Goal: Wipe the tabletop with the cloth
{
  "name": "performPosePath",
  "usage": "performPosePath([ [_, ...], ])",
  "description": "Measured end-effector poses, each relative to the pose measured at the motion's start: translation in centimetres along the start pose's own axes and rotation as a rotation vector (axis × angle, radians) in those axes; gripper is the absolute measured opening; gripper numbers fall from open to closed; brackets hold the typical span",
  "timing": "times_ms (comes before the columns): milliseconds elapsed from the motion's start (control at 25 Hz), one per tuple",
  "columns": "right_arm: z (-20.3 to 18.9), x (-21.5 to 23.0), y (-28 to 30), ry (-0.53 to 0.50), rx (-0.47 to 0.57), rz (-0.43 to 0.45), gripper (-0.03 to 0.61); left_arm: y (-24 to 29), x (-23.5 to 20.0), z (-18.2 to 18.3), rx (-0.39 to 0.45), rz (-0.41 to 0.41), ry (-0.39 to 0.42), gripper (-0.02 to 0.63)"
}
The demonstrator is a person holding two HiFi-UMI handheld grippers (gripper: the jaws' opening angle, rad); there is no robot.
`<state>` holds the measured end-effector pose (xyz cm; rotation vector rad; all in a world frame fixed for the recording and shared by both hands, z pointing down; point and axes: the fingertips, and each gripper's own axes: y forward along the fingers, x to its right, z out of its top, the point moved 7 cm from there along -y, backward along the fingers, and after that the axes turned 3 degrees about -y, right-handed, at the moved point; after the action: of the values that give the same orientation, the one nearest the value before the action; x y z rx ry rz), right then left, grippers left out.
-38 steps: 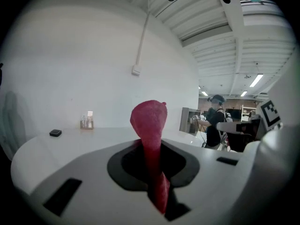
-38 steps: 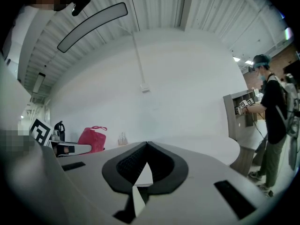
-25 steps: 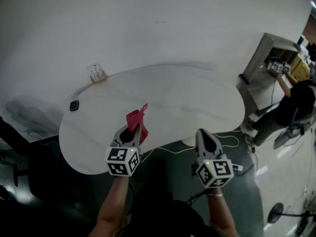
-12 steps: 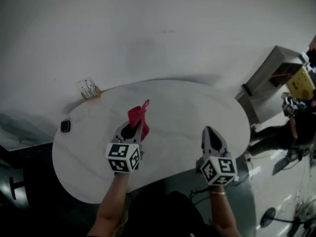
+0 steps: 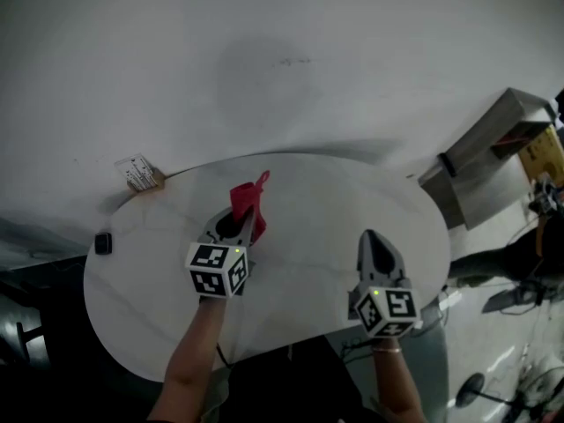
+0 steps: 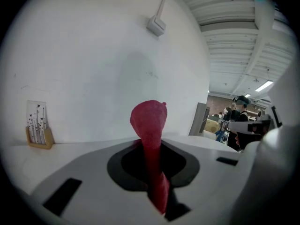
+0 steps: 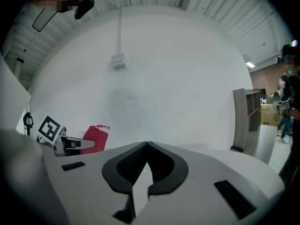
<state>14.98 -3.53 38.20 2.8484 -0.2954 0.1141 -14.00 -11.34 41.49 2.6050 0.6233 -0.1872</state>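
Observation:
A red cloth (image 5: 246,203) sticks up and forward from my left gripper (image 5: 243,222), which is shut on it above the white oval tabletop (image 5: 308,227). In the left gripper view the cloth (image 6: 150,135) rises from between the closed jaws as a folded strip. My right gripper (image 5: 377,243) hangs over the table's right part, jaws pressed together with nothing between them (image 7: 146,146). From the right gripper view, the cloth (image 7: 95,138) and the left gripper's marker cube (image 7: 49,128) show at the left.
A small card holder (image 5: 139,174) stands at the table's far left edge by the white wall. A small dark object (image 5: 104,243) lies near the left rim. A grey cabinet (image 5: 493,157) stands to the right; people are further off on the right.
The view has shifted toward the table, so both grippers now sit further over the tabletop. The left gripper still holds the cloth; the right stays shut.

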Motion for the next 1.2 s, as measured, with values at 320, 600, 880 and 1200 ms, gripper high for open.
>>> performPosePath([
  [320, -0.9, 3.2, 3.7, 0.004, -0.064, 0.021, 0.003, 8.9, 3.3, 1.1, -0.057, -0.096, -0.033, 0.046],
  [600, -2.1, 6.5, 4.3, 0.036, -0.098, -0.007, 0.003, 17.2, 10.7, 2.5, -0.102, -0.28, -0.09, 0.046],
  [880, -2.6, 8.4, 5.0, 0.058, -0.117, -0.035, 0.003, 23.2, 14.3, 1.6, -0.209, -0.324, -0.097, 0.046],
  [1200, -2.9, 8.3, 6.3, 0.083, -0.152, -0.005, 0.003, 25.3, 10.3, -2.5, -0.417, -0.104, 0.182, 0.046],
])
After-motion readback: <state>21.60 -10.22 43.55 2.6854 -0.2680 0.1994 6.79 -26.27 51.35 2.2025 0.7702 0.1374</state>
